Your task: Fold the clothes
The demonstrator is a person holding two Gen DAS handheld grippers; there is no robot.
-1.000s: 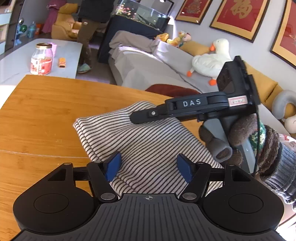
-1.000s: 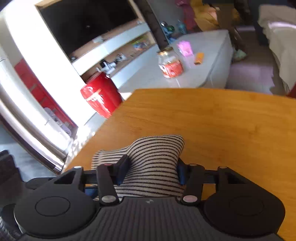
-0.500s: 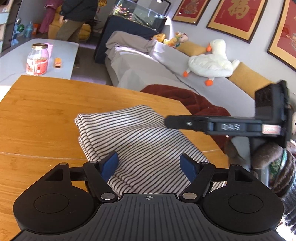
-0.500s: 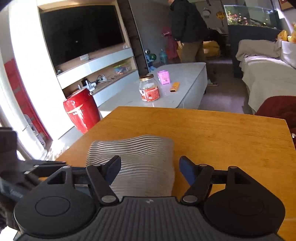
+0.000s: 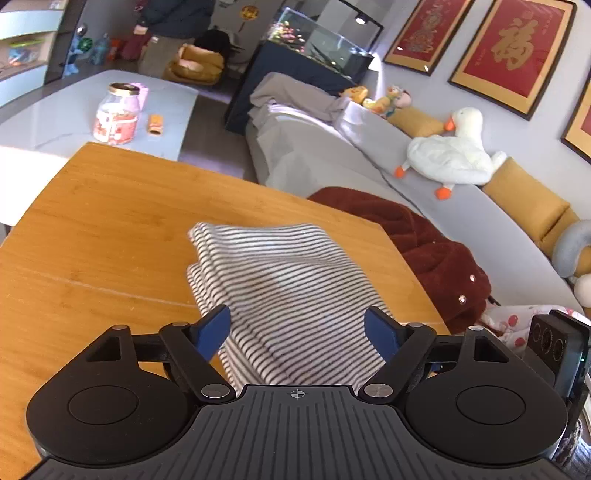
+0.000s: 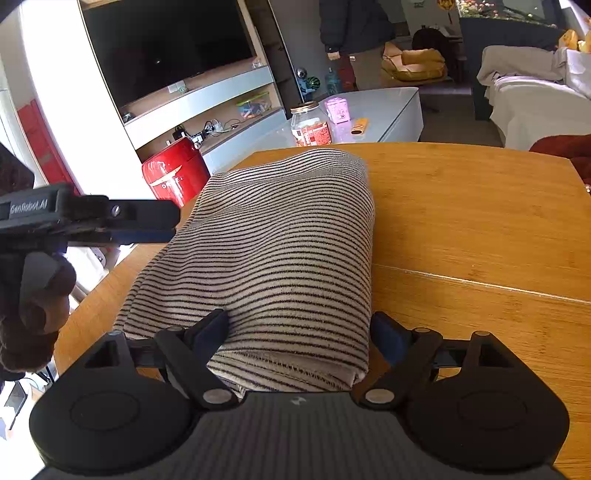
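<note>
A folded striped cloth [image 5: 288, 280] lies on the wooden table [image 5: 96, 229] as a thick stack of layers. My left gripper [image 5: 297, 328] hovers over its near end. The jaws are opening, the cloth lies between the blue pads [image 5: 212, 326], and they do not press on it. From the other side, my right gripper [image 6: 301, 332] straddles the near end of the cloth [image 6: 288, 240]. Its jaws are opening too, with the pads [image 6: 212, 328] beside the fabric and not clamping it. In the right wrist view the left gripper [image 6: 168, 225] shows side-on at the left, held by a gloved hand [image 6: 33, 295].
The table's far edge is close behind the cloth. Beyond it stand a low white table [image 5: 66, 114] with a jar [image 5: 117, 114], a grey sofa [image 5: 332, 155] with a plush duck [image 5: 450, 151], and a dark red blanket [image 5: 424, 240]. A person [image 6: 354, 33] stands further back. A red can [image 6: 173, 177] sits on the floor.
My right gripper let go of the cloth fold it was pinching, pulled back, and its jaws spread. It left the middle of the left wrist view. My left jaws widened slightly.
</note>
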